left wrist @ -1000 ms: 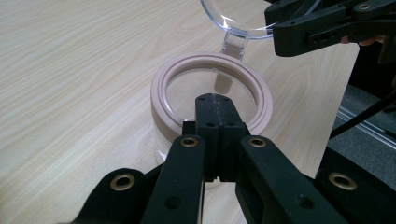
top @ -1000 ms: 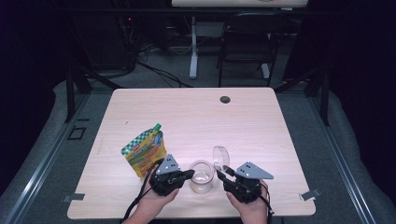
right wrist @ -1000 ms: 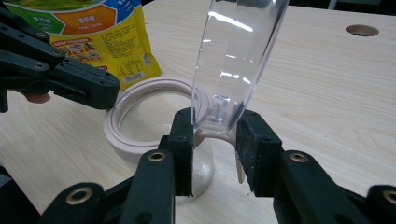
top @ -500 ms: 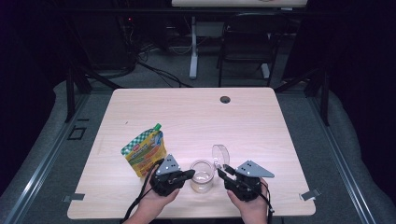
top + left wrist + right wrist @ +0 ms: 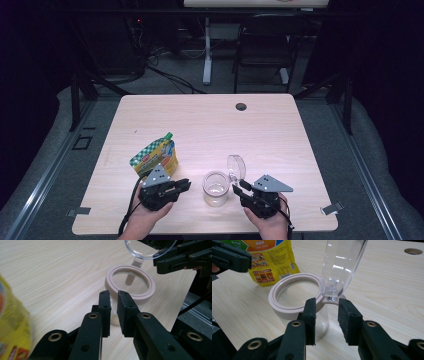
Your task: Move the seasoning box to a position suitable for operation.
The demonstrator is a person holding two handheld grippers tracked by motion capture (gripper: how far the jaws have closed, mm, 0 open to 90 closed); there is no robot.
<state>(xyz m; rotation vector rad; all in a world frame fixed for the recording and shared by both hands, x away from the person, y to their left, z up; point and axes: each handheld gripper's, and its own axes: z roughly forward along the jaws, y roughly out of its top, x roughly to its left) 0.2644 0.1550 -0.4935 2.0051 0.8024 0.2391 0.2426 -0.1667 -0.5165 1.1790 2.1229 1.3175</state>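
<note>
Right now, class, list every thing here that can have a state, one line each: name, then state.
Jar: upright on the table, mouth uncovered.
Clear lid: flipped up on its hinge, open.
Yellow pouch: on the table, green cap on.
Left gripper: jaws just opened a little, nothing between them, clear of the jar.
Right gripper: jaws part open either side of the lid hinge; grip unclear.

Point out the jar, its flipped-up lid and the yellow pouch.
jar (image 5: pixel 216 189), high view, on its clear side wall.
lid (image 5: pixel 343 262), right gripper view, on the clear disc.
pouch (image 5: pixel 159 156), high view, on its printed front.
</note>
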